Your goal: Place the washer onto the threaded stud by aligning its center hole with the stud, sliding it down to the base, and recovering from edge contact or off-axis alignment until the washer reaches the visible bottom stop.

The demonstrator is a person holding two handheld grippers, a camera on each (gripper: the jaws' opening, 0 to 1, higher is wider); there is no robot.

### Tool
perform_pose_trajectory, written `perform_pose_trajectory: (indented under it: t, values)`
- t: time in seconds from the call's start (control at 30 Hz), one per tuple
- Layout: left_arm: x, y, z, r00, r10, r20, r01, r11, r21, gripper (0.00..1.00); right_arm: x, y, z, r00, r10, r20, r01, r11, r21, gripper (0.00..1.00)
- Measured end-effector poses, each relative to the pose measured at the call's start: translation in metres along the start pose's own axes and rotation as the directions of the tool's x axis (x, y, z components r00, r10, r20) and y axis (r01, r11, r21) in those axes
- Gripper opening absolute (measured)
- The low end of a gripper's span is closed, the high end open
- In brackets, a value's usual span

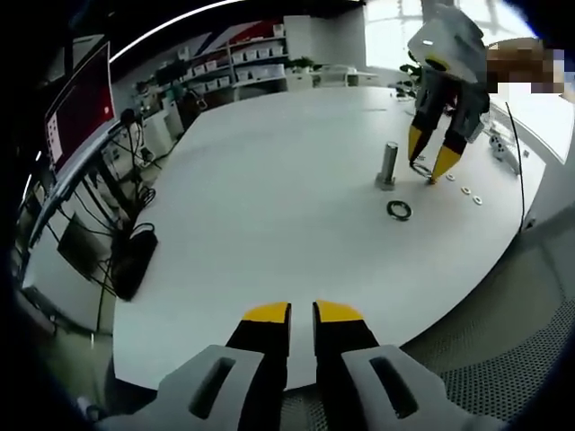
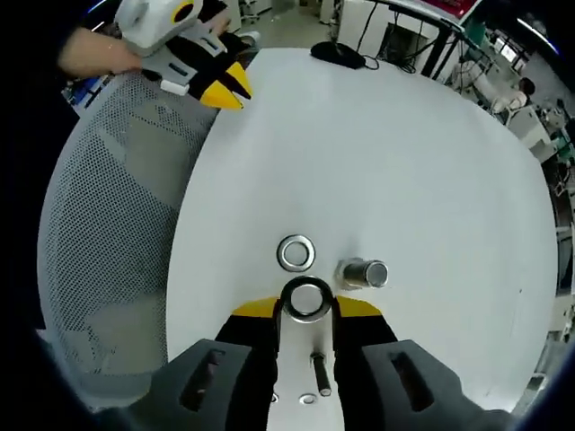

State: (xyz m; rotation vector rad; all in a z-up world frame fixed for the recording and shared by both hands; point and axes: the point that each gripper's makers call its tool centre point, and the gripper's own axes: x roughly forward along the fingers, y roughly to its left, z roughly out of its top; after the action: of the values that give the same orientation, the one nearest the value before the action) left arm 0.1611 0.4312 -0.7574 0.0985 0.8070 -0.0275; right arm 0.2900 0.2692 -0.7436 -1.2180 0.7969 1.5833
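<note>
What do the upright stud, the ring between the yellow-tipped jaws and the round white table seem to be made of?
The upright grey stud looks like metal: its top face shines silver. The silver washer ring between the right gripper tips also looks like polished metal, with bright glints around its hole. The round white table has a smooth matt top, perhaps laminate or painted board; the pictures leave that open.

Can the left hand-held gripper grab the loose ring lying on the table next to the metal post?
Probably yes. The left hand-held gripper sits at the table's near edge with bare white table between it and the loose washer. It needs a long reach, and the right hand-held gripper works close behind, beside the stud.
</note>
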Motion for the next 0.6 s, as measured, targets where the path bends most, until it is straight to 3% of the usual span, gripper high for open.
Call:
perform_pose_trajectory:
  t: [0.17, 0.6]
  values:
    - [0.0, 0.0, 0.001, 1.0, -0.001, 0.006, 0.001, 1.0, 0.001, 0.07, -0.011, -0.004, 0.01, 1.0, -0.011, 0.026, 0.01, 1.0, 0.002, 0.24]
    - [0.0, 0.001, 0.0, 1.0, 0.006, 0.0, -0.006, 1.0, 0.002, 0.07, -0.018, -0.024, 0.012, 0.998, -0.064, -0.019, 0.063, 0.997, -0.047, 0.23]
